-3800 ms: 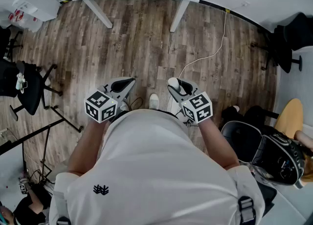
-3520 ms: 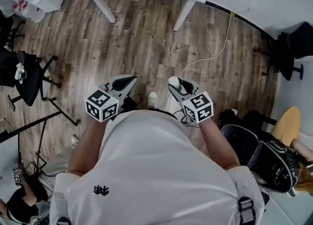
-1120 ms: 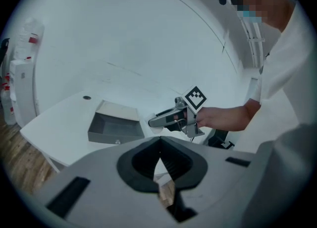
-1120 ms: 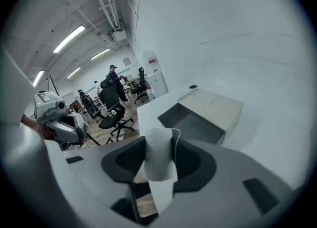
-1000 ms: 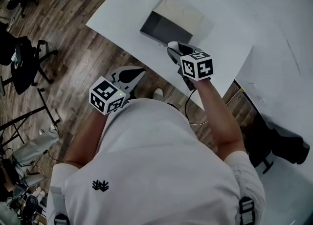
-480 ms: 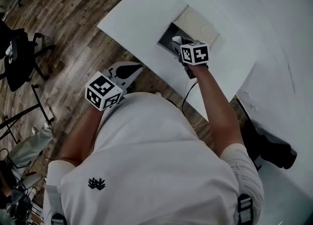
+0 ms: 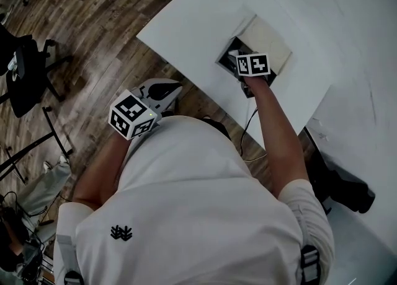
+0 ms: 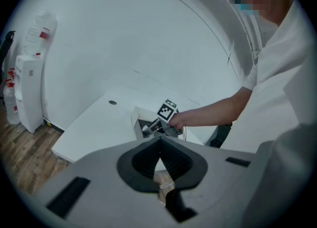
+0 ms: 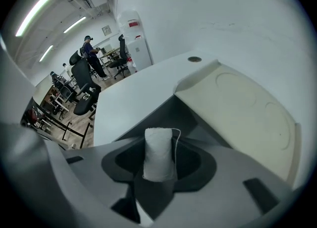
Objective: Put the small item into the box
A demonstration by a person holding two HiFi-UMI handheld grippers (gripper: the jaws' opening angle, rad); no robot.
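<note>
Our head view looked steeply down on the box (image 7: 268, 35); our right gripper view hung close above it, our left gripper view faced it from farther off. All three shared it.

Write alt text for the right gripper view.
The right gripper's jaws grip a small white roll, a thin thread trailing from it, over an open box with a dark inside and a cream lid folded back. The box sits on a white table; office chairs and people far behind.
</note>
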